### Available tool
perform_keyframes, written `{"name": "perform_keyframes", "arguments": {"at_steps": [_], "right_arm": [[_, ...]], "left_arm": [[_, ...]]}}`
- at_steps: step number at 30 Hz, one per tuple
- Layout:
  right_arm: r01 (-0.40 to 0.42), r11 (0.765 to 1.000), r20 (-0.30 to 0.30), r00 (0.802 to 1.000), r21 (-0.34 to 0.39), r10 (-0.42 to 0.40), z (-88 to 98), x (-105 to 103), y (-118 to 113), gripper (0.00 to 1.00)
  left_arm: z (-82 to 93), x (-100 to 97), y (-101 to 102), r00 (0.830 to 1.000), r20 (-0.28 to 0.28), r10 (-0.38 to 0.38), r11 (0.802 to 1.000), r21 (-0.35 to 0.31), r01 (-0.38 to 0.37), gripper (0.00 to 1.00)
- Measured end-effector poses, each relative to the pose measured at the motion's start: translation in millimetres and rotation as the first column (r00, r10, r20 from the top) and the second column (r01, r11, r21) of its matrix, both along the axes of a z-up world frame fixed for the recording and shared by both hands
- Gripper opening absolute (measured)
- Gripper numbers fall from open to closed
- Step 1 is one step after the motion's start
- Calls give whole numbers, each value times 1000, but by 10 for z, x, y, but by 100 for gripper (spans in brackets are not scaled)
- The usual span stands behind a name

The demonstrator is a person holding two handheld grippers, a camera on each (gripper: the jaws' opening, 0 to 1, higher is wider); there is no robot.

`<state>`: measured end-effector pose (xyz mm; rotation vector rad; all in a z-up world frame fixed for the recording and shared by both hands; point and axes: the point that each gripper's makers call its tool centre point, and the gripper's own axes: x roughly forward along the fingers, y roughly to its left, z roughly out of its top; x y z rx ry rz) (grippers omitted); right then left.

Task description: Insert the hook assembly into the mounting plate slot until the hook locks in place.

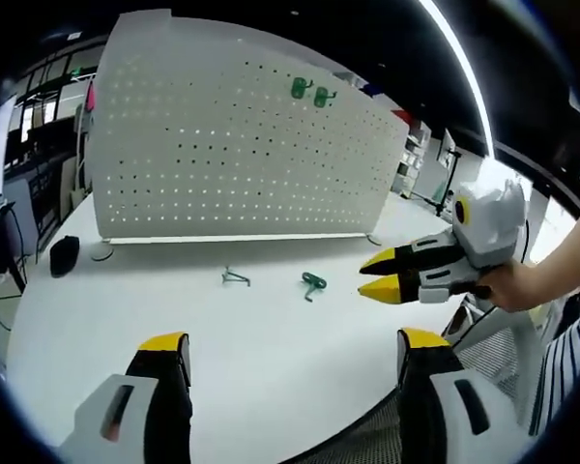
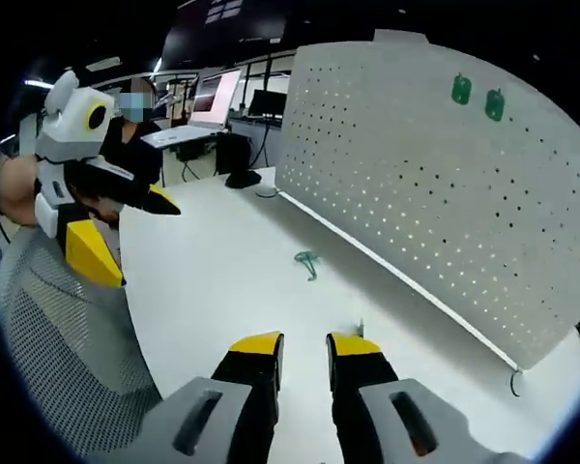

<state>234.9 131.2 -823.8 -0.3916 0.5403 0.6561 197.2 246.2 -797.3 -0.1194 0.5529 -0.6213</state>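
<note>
Black jaws [image 1: 285, 367] (yellow tips), white housings

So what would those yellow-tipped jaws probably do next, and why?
Probably the right gripper should ease toward the green hook lying loose on the white table and close on it. Its jaws stand a little apart with nothing between them, just beside the hook. Two green hooks already hang on the pegboard. The left gripper is wide open, farther back.
</note>
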Motion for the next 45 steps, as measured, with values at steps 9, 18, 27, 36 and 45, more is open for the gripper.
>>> {"name": "perform_keyframes", "arguments": {"at_steps": [9, 18, 27, 36, 45], "right_arm": [[-85, 996, -82, 993, -22, 83, -238, 319, 310, 15], [-149, 988, -100, 984, -49, 144, -369, 663, 538, 14], [-167, 983, -135, 979, -78, 155, -539, 943, 611, 14], [-147, 985, -141, 981, -86, 134, -616, 1149, 655, 13], [-151, 982, -160, 978, -114, 131, -725, 1274, 710, 8]], "left_arm": [[-23, 18, 28, 1000, -4, 13, 1000, 17, -13, 91], [-25, 33, 45, 1000, -4, 25, 1000, 17, -25, 91], [-39, 31, 57, 999, -12, 35, 999, 17, -35, 91], [-52, 21, 53, 999, -17, 34, 999, 23, -34, 90], [-53, 24, 61, 999, -23, 40, 999, 20, -40, 90]]}}
